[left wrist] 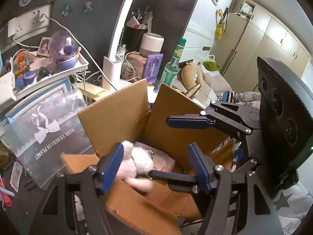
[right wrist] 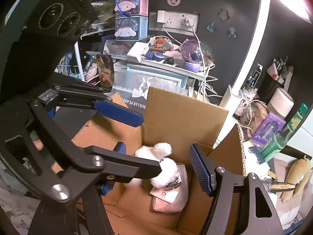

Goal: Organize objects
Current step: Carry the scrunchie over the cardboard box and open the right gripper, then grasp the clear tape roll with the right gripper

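- Both grippers hang over an open cardboard box (left wrist: pixel 125 109) whose flaps stand up, on a crowded desk against a dark wall
- The left gripper (left wrist: pixel 156 166) has its jaws spread wide; between its blue pads I can see down into the box, and nothing is pinched there
- The right gripper (right wrist: pixel 156 163) is likewise spread, its two blue pads well apart over the box opening and holding nothing
- Each gripper shows in the other's view, reaching in from the side: the right one crosses the left wrist view, with one finger low across the box mouth and the other higher up
- A white fluffy plush toy (right wrist: pixel 162 163) lies inside the box, resting on a pink flat packet (right wrist: pixel 172 197) at the bottom; a finger of the left gripper runs across in front of it in the right wrist view, and whether it touches the plush I cannot tell
- Beside the box leans a clear bag (left wrist: pixel 49 127) printed with a white bow
- Behind it stands a white desk lamp (left wrist: pixel 112 68) with a curved arm, a purple carton (left wrist: pixel 153 68) and a green bottle (left wrist: pixel 173 66)
- A white tray shelf (left wrist: pixel 58 74) to the left carries small purple figures and pots
- Wall sockets (right wrist: pixel 178 20) with a white cable plugged in sit above it
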The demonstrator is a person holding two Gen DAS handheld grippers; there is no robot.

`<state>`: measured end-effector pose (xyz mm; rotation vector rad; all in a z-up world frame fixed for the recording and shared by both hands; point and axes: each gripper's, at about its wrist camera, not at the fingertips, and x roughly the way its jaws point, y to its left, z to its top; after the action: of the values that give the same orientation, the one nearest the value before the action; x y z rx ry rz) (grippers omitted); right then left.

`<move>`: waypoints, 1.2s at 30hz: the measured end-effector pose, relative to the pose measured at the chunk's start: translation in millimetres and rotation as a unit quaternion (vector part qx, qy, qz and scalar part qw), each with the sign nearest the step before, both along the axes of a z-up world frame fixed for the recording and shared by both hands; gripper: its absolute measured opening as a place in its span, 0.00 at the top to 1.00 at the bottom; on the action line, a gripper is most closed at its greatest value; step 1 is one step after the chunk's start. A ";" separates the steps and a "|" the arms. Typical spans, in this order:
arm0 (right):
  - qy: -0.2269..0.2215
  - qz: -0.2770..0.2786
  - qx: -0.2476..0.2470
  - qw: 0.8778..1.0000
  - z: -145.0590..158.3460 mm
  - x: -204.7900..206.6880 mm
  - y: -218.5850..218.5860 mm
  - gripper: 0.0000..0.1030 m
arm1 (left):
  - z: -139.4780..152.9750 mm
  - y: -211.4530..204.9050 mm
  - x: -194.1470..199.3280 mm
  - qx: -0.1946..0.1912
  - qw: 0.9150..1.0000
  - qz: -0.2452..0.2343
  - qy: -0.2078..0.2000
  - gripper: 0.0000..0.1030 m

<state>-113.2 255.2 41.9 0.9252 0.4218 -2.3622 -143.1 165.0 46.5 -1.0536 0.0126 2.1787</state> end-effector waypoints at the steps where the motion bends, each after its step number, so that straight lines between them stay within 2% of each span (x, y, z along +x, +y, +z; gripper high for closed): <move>1: 0.003 0.000 -0.001 1.000 1.2 1.1 0.0 0.38 | 1.8 -1.9 2.2 0.002 1.000 0.000 0.003 0.36; 4: 0.011 0.007 -0.016 1.000 7.5 7.9 -2.5 0.38 | 11.5 -12.7 13.5 0.007 1.000 0.004 0.019 0.30; 8: 0.033 0.045 -0.048 0.997 18.6 27.8 -14.0 0.37 | 26.3 -39.5 34.0 0.014 0.998 0.021 0.049 0.25; 13: 0.053 0.112 -0.077 0.989 26.3 61.4 -44.6 0.37 | 33.1 -88.1 63.8 0.008 0.994 0.071 0.088 0.20; 19: 0.052 0.199 -0.089 0.974 19.7 99.9 -92.9 0.37 | 15.5 -157.3 95.7 0.007 0.983 0.146 0.107 0.13; 24: 0.003 0.262 -0.091 0.961 -16.0 118.4 -132.5 0.37 | -18.3 -203.2 115.0 0.010 0.976 0.194 0.093 0.13; 26: -0.018 0.261 -0.083 0.962 -38.3 118.5 -146.7 0.37 | -34.0 -214.1 120.1 0.013 0.975 0.205 0.085 0.12; 31: -0.079 0.196 -0.070 0.975 -90.9 96.6 -161.7 0.37 | -76.9 -229.4 120.6 0.013 0.974 0.222 0.050 0.12; 36: -0.048 0.107 -0.015 0.993 -121.6 77.2 -159.6 0.37 | -104.0 -233.6 120.8 0.016 0.975 0.221 0.020 0.13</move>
<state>-36.1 95.7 -79.7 0.9259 0.4233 -2.1169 -22.3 -68.6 -57.6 -1.0718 -0.2603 2.5853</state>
